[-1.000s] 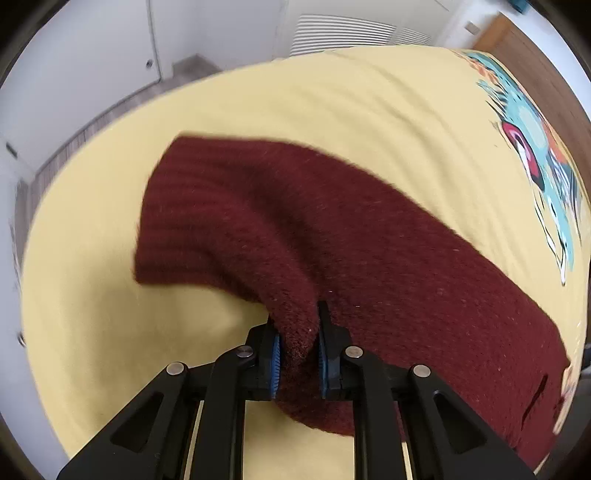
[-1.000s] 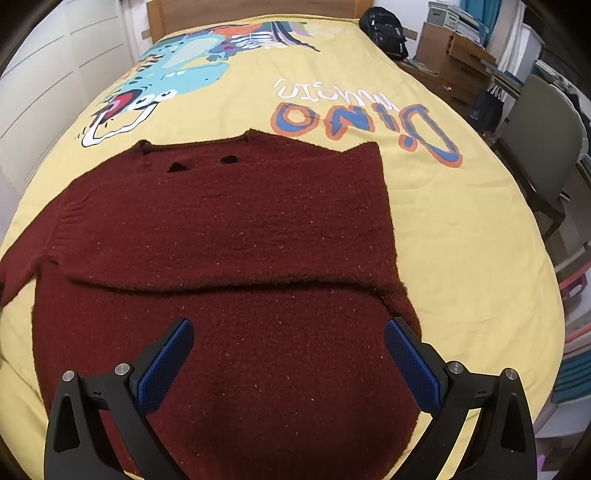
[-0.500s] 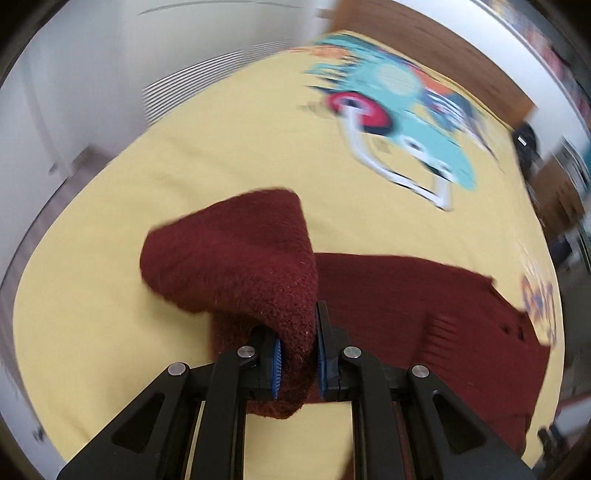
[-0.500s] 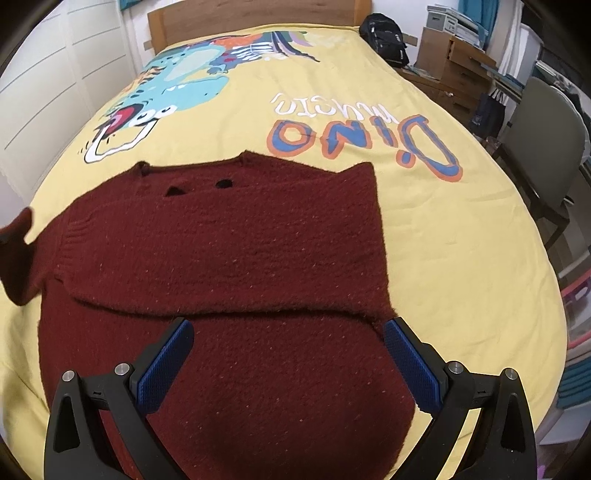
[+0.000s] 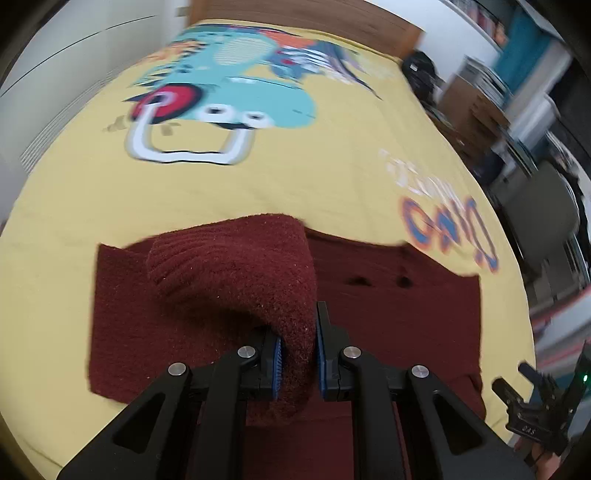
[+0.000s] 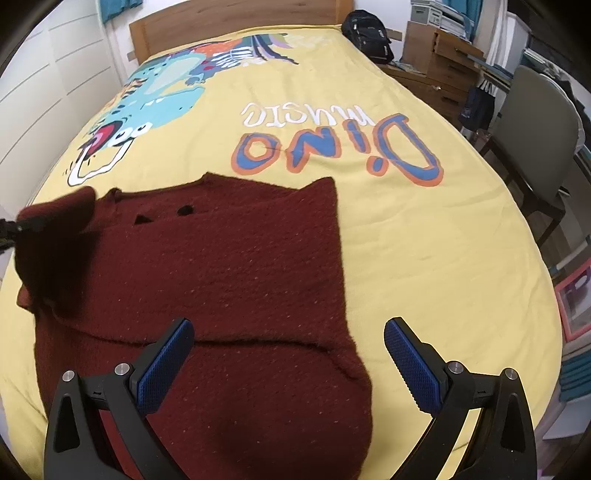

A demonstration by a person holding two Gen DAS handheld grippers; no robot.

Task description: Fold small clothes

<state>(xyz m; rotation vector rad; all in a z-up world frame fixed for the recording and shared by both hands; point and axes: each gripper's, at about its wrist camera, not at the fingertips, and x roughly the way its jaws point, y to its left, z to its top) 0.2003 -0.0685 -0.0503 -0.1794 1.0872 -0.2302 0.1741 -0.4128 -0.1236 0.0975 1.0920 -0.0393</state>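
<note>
A dark red knit sweater [image 6: 229, 266] lies flat on the yellow bedspread [image 6: 424, 240], its right sleeve folded across the chest. My left gripper [image 5: 298, 354] is shut on the left sleeve [image 5: 243, 273] and holds it lifted over the sweater's body [image 5: 399, 314]. In the right wrist view the lifted sleeve [image 6: 55, 236] hangs at the far left edge. My right gripper [image 6: 284, 354] is open and empty, hovering above the sweater's lower half; it also shows in the left wrist view [image 5: 543, 410] at the lower right.
The bedspread carries a dinosaur print [image 6: 155, 107] and "Dino music" lettering [image 6: 332, 147]. A wooden headboard [image 6: 236, 22] is at the far end. A chair [image 6: 535, 136], a drawer unit [image 6: 439, 55] and a black bag [image 6: 369, 33] stand to the right of the bed.
My left gripper has swung the held sleeve from out at the left side up and over the sweater's body. The right gripper stayed open and drew back slightly.
</note>
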